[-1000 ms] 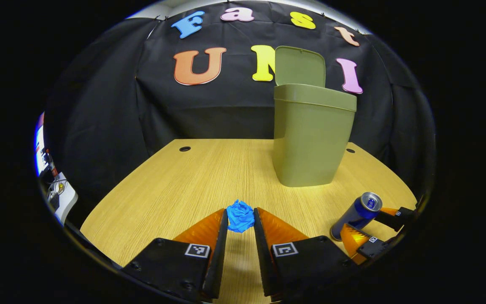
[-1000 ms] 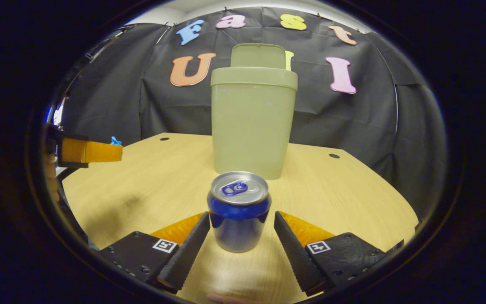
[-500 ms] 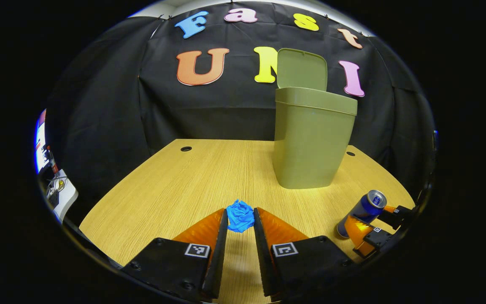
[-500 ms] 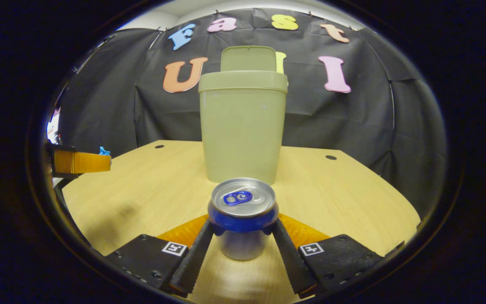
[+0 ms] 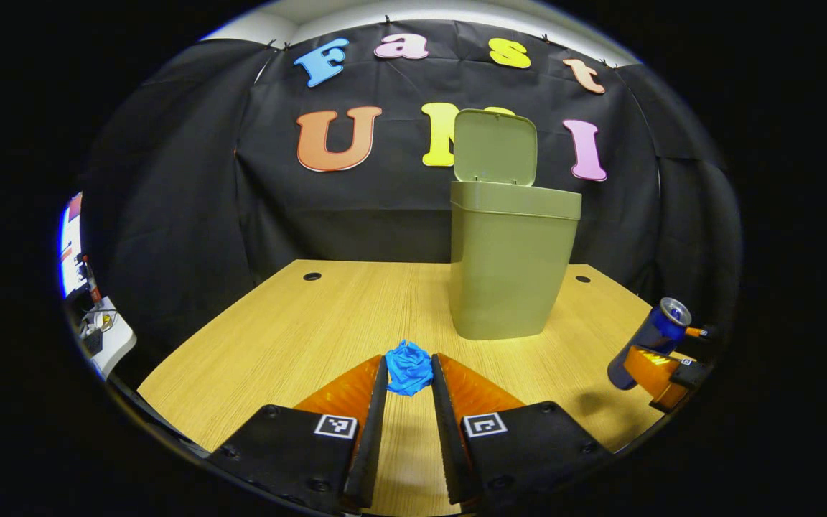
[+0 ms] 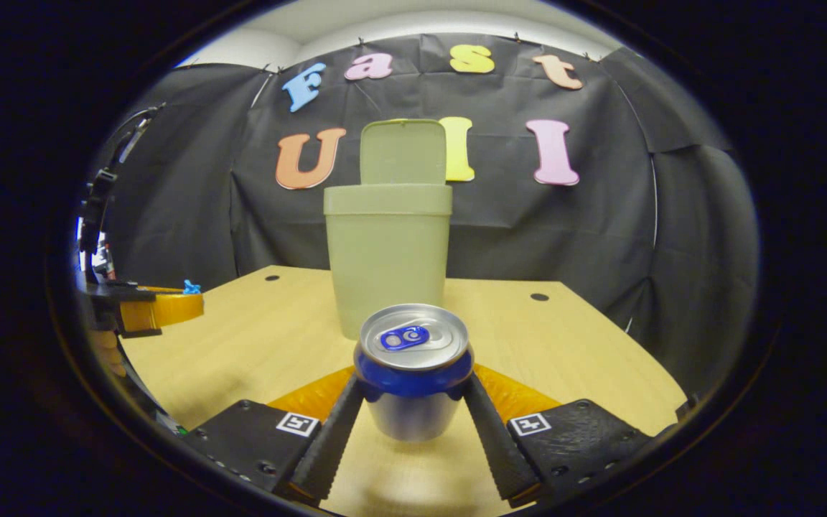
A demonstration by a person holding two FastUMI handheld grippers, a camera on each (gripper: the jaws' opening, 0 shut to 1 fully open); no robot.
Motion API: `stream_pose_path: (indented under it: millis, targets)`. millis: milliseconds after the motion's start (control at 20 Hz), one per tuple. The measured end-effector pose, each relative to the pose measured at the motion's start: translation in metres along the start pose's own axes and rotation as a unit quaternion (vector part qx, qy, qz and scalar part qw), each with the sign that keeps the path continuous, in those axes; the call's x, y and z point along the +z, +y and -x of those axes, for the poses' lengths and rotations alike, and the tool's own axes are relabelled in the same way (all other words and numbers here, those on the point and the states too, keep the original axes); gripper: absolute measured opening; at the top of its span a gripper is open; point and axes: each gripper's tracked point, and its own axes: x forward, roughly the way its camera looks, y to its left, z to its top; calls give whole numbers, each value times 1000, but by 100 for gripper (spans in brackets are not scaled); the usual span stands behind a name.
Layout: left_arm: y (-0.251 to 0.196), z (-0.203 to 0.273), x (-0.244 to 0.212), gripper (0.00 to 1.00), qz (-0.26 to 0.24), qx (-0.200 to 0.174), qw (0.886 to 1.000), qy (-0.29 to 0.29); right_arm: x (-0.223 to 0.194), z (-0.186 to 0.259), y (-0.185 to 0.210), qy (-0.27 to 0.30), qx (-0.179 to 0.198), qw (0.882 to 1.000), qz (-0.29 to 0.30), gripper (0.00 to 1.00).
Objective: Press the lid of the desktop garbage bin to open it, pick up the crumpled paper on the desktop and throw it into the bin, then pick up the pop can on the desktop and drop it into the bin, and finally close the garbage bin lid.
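Behind pop can (image 6: pixel 413 380): bin (image 6: pixel 388 258) base hidden. One bin, one can, one crumpled paper (image 5: pixel 408 368); each pinched by left gripper (image 5: pixel 409 377), right gripper (image 6: pixel 413 391).

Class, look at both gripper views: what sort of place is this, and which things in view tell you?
Probably a staged recording booth, not a real home: black cloth wall behind a bare wooden desk, holding just a bin with its lid up. Each gripper holds one item.
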Motion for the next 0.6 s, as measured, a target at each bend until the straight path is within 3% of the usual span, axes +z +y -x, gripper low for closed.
stream_pose_path:
  millis: [400, 600]
  targets:
    - [-15, 30, 21, 40, 6, 2, 999, -37, 31, 40, -5, -29, 41, 999, -4, 81]
    - [-33, 34, 47, 39, -10, -2, 998, -57, 34, 43, -15, -28, 38, 999, -11, 81]
